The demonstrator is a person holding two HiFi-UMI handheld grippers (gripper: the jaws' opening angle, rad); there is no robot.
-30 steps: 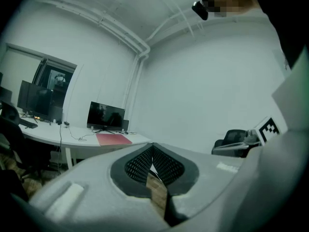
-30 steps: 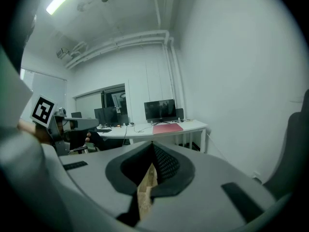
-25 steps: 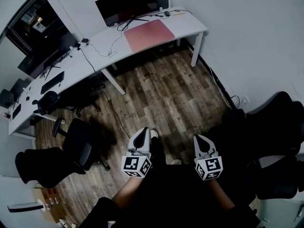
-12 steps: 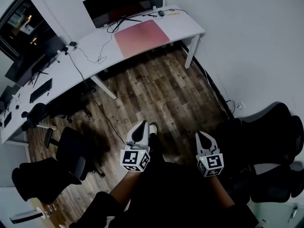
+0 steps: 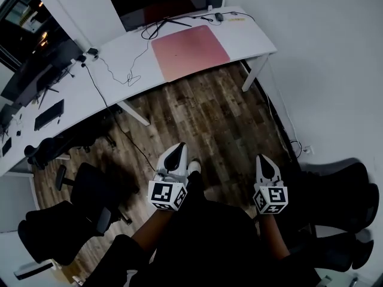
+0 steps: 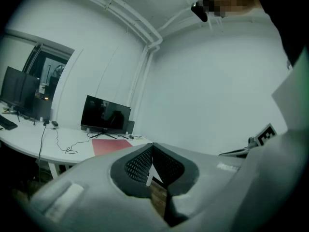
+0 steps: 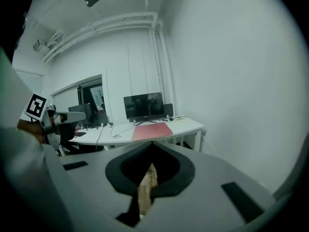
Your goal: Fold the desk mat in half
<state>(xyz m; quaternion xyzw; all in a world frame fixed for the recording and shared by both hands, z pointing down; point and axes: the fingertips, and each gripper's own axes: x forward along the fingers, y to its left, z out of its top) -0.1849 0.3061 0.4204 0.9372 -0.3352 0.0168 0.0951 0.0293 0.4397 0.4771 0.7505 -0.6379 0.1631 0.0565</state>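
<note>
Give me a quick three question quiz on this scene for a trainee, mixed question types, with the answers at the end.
1. True or false: the desk mat lies flat and unfolded on the white desk.
2. What stands behind the mat? A: a monitor. B: a printer. C: a lamp.
3. Fill in: the left gripper and right gripper have their jaws ____, with nothing between them.
Key: 1 true; 2 A; 3 shut.

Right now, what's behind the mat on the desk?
A dark monitor stands right behind the mat on the white desk, with cables trailing from its foot. Whatever is behind the monitor is covered, and so is the desk under the mat.
</note>
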